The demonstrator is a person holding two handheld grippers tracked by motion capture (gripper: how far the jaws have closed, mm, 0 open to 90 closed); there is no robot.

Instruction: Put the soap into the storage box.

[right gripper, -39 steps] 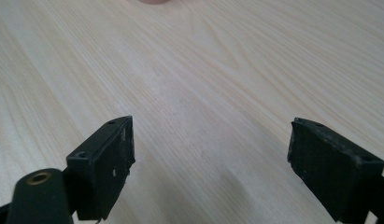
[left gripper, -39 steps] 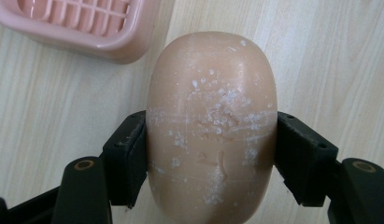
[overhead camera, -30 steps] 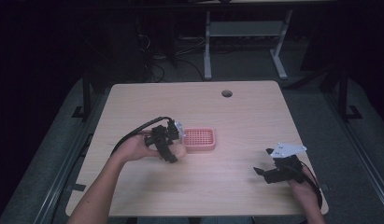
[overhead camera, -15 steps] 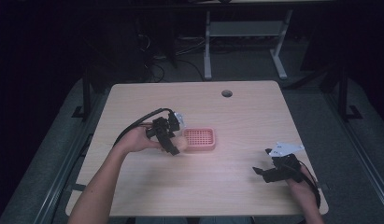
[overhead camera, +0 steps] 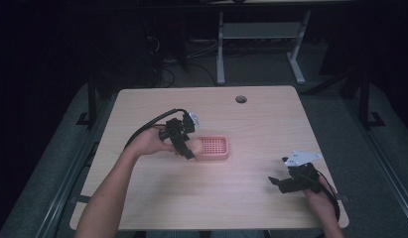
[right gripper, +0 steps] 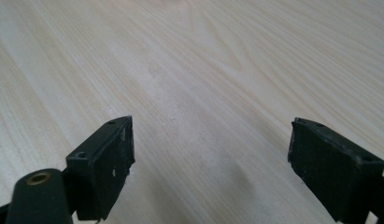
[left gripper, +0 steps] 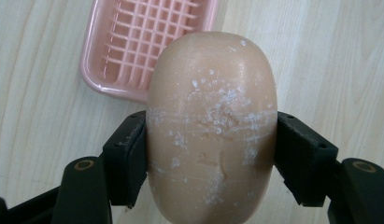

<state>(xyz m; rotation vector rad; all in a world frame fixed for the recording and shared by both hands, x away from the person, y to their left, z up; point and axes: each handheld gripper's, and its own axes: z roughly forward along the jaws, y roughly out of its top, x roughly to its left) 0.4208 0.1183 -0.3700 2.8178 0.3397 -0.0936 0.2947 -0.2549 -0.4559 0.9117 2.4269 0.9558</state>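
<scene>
Over the pink dish (overhead camera: 213,147), my left hand-held gripper (overhead camera: 187,148) clamps the soap (overhead camera: 194,146).
From its own view the soap (left gripper: 211,126) hides most of the dish (left gripper: 133,46), and the bar's lower end is cut off by the frame, so I can't see whether it touches the dish. My right hand-held gripper (overhead camera: 286,182) rests on the bench (overhead camera: 271,114), jaws wide apart on nothing. Since a second ago the left has carried the soap up the bench; the right has kept still.

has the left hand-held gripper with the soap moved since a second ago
Yes. The left hand-held gripper carrying the soap has shifted up the picture, closer to the pink soap dish.
</scene>
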